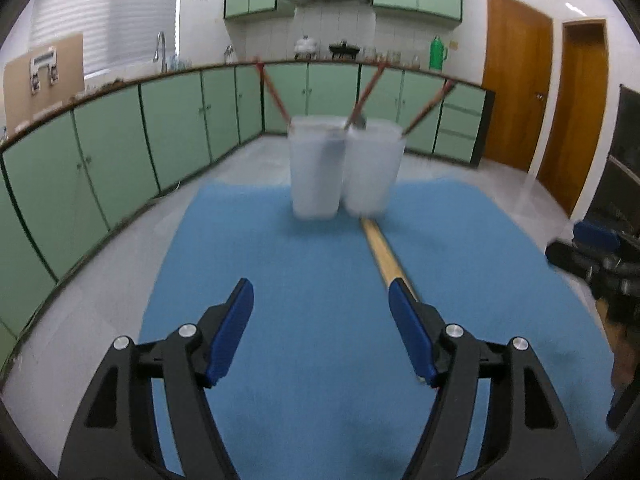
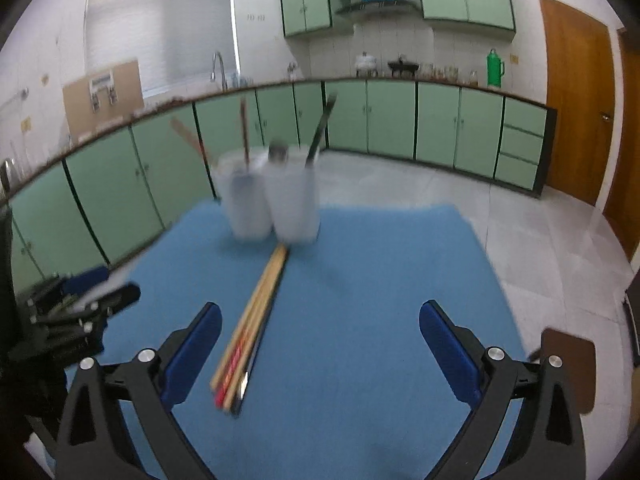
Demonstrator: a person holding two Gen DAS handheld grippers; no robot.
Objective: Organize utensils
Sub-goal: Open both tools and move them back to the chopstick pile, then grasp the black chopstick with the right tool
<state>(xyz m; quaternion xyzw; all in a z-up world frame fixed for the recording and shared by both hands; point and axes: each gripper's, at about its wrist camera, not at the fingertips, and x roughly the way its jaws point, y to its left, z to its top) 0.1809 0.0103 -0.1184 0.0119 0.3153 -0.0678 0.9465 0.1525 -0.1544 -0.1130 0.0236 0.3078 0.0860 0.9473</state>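
Note:
Two translucent white cups stand side by side at the far end of a blue mat [image 1: 304,280]: the left cup [image 1: 316,168] and the right cup [image 1: 374,168], each with utensils sticking out. They also show in the right wrist view [image 2: 246,200] [image 2: 294,200]. A bundle of chopsticks [image 2: 250,328] lies on the mat in front of the cups, wooden, red and black; in the left wrist view [image 1: 380,248] it runs under my right finger. My left gripper [image 1: 320,308] is open and empty above the mat. My right gripper [image 2: 320,328] is open and empty, the bundle just inside its left finger.
The mat [image 2: 360,280] lies on a pale table. Green cabinets [image 1: 112,144] and a counter run behind, with a green thermos [image 1: 437,53] on it. Wooden doors [image 1: 516,92] are at the right. The left gripper [image 2: 80,312] shows at the left of the right wrist view.

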